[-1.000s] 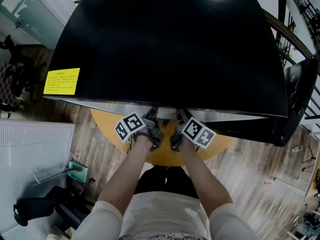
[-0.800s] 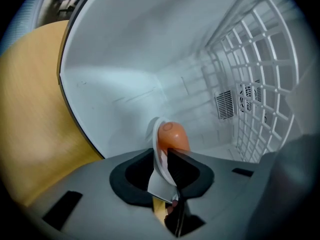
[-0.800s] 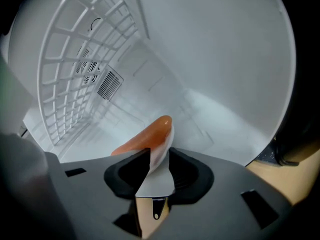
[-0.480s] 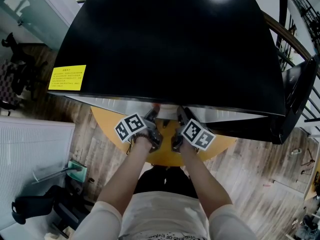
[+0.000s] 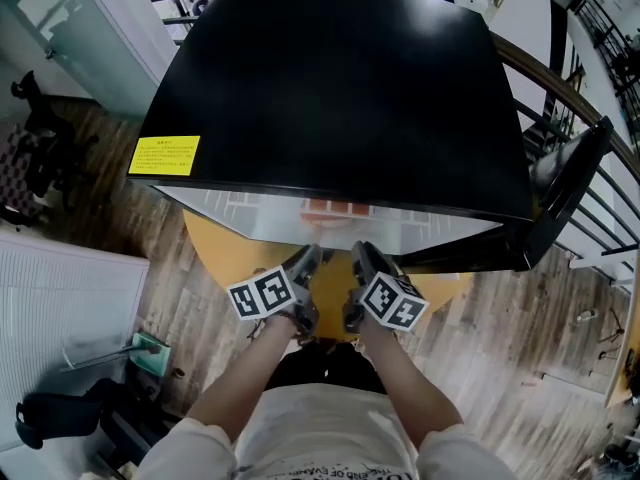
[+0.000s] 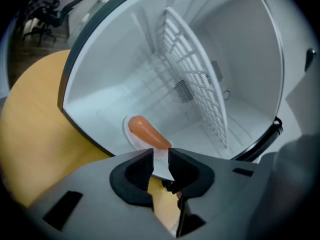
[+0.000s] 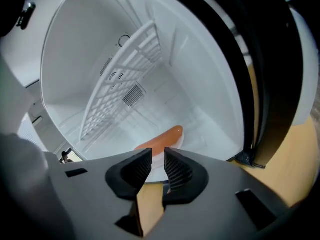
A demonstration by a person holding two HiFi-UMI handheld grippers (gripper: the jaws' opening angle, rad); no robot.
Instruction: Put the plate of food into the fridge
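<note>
A white plate (image 6: 128, 134) carrying an orange sausage (image 6: 147, 132) rests on the floor of the open black fridge (image 5: 340, 88), near its front edge. The sausage (image 5: 335, 208) shows from the head view just under the fridge's top, and again in the right gripper view as the sausage (image 7: 162, 139) on the plate (image 7: 181, 137). My left gripper (image 6: 160, 166) and right gripper (image 7: 153, 166) sit side by side just outside the opening, pointing at the plate. Both pairs of jaws are closing, with only a narrow gap and nothing pressed between the pads. In the head view the left gripper (image 5: 305, 263) and right gripper (image 5: 362, 258) hover over the table.
The fridge stands on a round yellow table (image 5: 215, 253) with its door (image 5: 560, 188) swung open to the right. A white wire shelf (image 6: 192, 79) sits inside above the plate. A yellow sticker (image 5: 164, 155) marks the fridge top. Wooden floor and a railing surround the table.
Both grippers have drawn back out from under the fridge's top edge toward me. The plate stays inside, and its food now shows in the head view.
</note>
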